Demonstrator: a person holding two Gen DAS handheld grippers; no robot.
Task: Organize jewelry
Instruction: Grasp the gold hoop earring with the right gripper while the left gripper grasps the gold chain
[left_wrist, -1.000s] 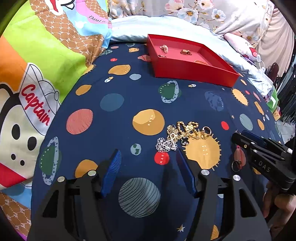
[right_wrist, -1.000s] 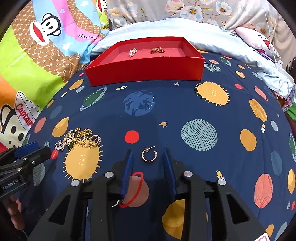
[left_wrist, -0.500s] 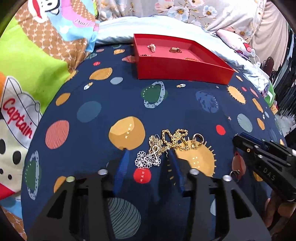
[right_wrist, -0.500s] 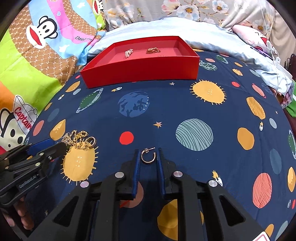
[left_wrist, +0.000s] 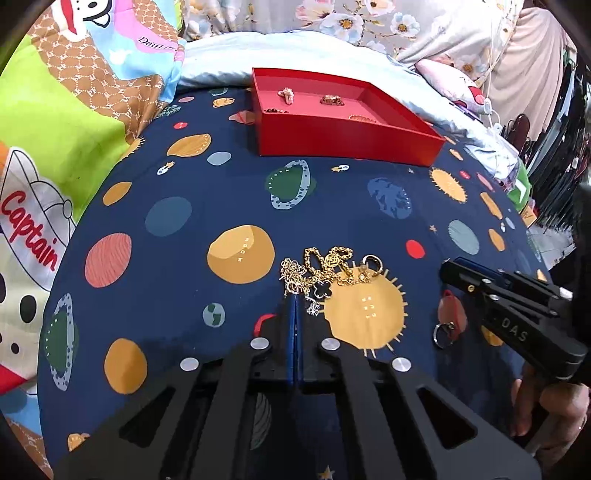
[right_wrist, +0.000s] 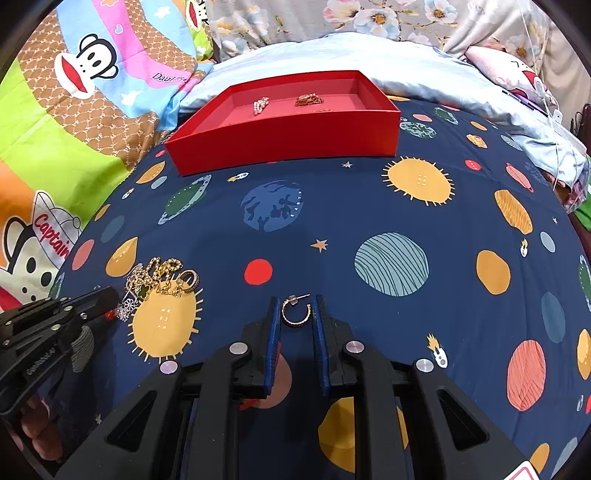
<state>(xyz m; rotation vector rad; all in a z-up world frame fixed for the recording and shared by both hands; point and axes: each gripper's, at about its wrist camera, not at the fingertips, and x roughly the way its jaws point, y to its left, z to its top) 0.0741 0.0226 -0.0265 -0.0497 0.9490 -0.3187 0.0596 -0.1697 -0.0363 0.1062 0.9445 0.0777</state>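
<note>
Jewelry in a tangled chain pile (left_wrist: 325, 275) lies at twelve o'clock off the pinched-together left tongs (left_wrist: 294, 299), gripping its near strand, while narrow right tongs (right_wrist: 295, 314) straddle a hoop earring (right_wrist: 295, 312).

bed: navy planet-print sheet (right_wrist: 369, 206) covered it | left of sheet: cartoon-monkey blanket (right_wrist: 74, 110) | beyond sheet: pale blue quilt (right_wrist: 369, 55), floral pillows (left_wrist: 369, 22) | light: even, bright
</note>
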